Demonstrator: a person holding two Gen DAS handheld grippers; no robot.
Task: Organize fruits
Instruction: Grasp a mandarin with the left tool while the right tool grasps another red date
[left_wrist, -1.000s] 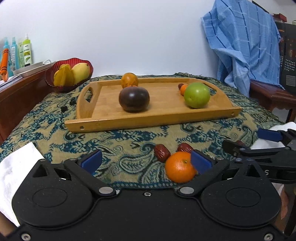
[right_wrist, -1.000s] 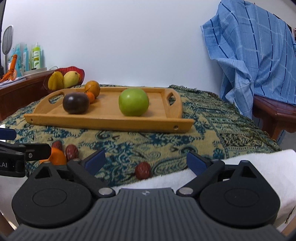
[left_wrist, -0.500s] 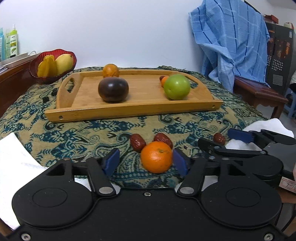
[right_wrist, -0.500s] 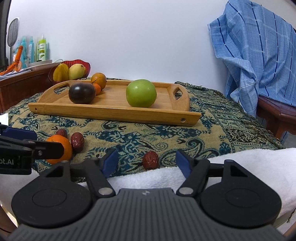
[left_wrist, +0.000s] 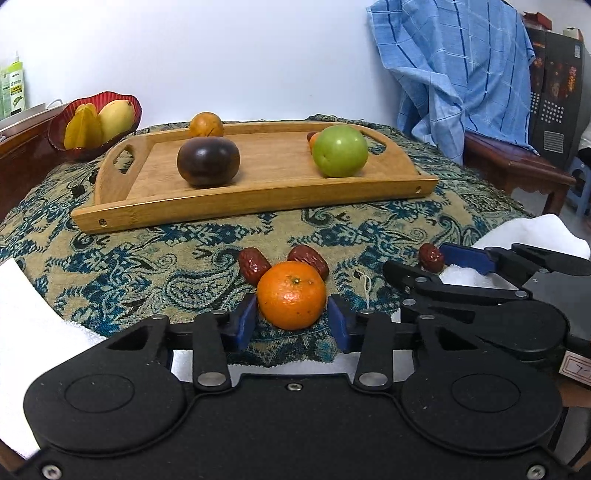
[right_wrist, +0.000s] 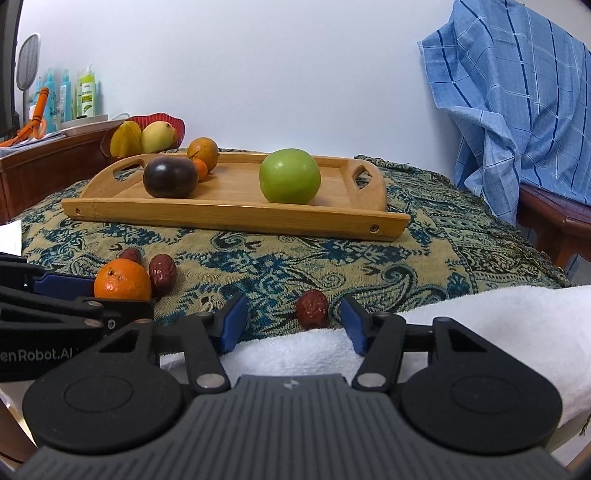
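Both grippers closing on loose fruit at the near edge of the bench

The left gripper (left_wrist: 291, 321) narrows its jaws around the mandarin (left_wrist: 291, 294), pads just beside its flanks, contact not clear; the right gripper (right_wrist: 289, 323) is closing with the lone red date (right_wrist: 311, 308) between its jaws, a visible gap on each side. Best to centre each fruit before squeezing, gently, since both could roll or bruise. Two more dates (left_wrist: 253, 264) sit behind the mandarin; farther off, the wooden tray (left_wrist: 258, 206) holds bigger fruit
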